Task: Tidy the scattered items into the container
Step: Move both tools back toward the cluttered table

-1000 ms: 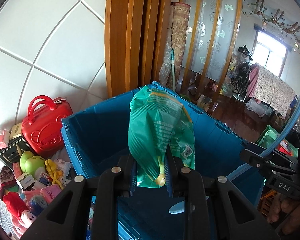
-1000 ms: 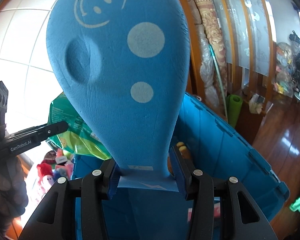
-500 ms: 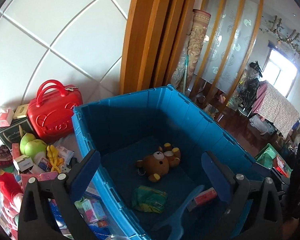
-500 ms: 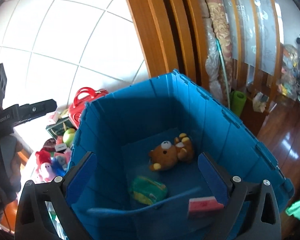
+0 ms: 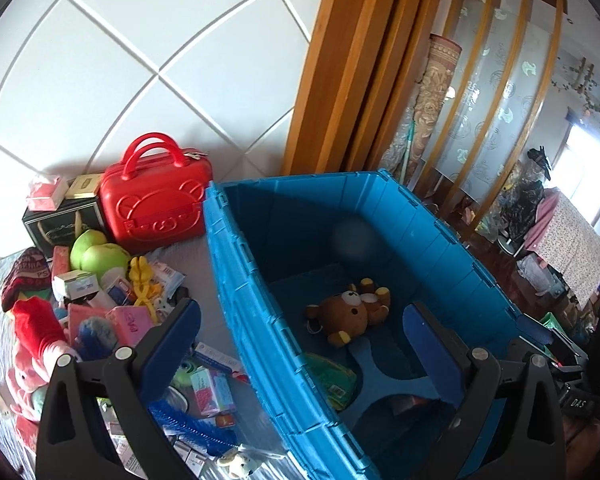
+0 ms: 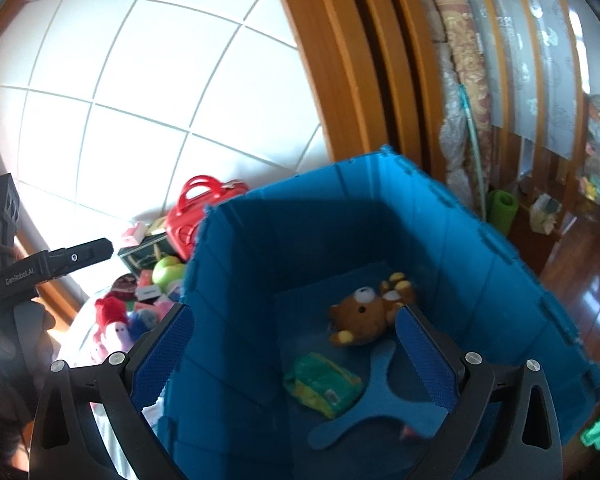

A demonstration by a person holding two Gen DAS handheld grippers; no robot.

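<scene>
Blue container (image 5: 236, 280) holds teddy bear (image 5: 352, 312), green packet (image 6: 324, 384), foam boomerang (image 6: 376, 400) (both grippers' jaws spread, empty).

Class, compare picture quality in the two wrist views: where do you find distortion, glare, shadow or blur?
Left wrist view: fisheye bends the wall tiles; the window is blown out; a soft grey smudge floats over the blue bin. Right wrist view: the tiled wall is overexposed, the bin's interior lies in shadow, the teddy bear looks slightly soft, and the wooden floor shows glare.
</scene>
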